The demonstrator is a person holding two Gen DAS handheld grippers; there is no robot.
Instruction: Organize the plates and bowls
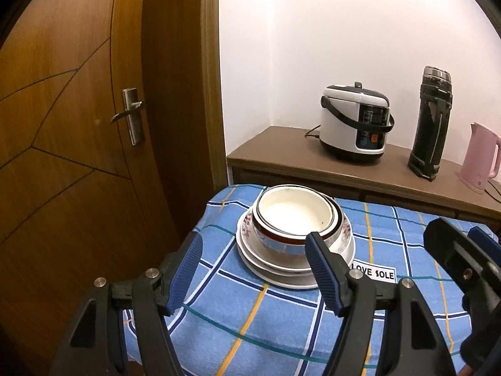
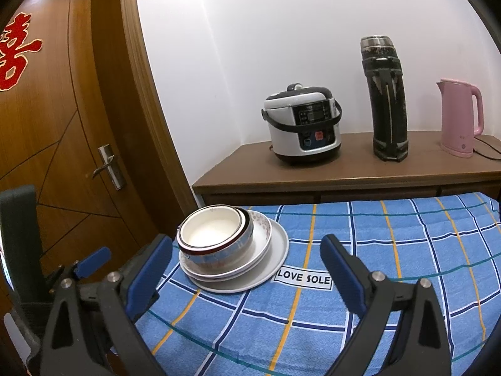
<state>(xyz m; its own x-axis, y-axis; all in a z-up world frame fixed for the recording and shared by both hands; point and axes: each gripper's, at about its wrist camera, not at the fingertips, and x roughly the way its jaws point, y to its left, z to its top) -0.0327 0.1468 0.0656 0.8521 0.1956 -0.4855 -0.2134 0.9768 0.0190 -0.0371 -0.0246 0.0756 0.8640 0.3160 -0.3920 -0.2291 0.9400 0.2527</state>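
A stack of white plates [image 1: 281, 277] with nested bowls [image 1: 294, 216] on top stands on the blue checked tablecloth [image 1: 391, 282]. My left gripper [image 1: 253, 250] is open and empty, its fingers just short of the stack. In the right wrist view the plates [image 2: 275, 250] and bowls [image 2: 213, 230] sit left of centre. My right gripper [image 2: 247, 252] is open and empty, a little before and to the right of the stack. The right gripper also shows at the right edge of the left wrist view [image 1: 460, 244].
Behind the table is a brown cabinet [image 2: 344, 172] with a white rice cooker [image 2: 302, 125], a black flask [image 2: 386, 100] and a pink kettle [image 2: 460, 117]. A wooden door [image 1: 78, 125] stands at the left. A "LOVE SOLE" label [image 2: 303, 279] lies on the cloth.
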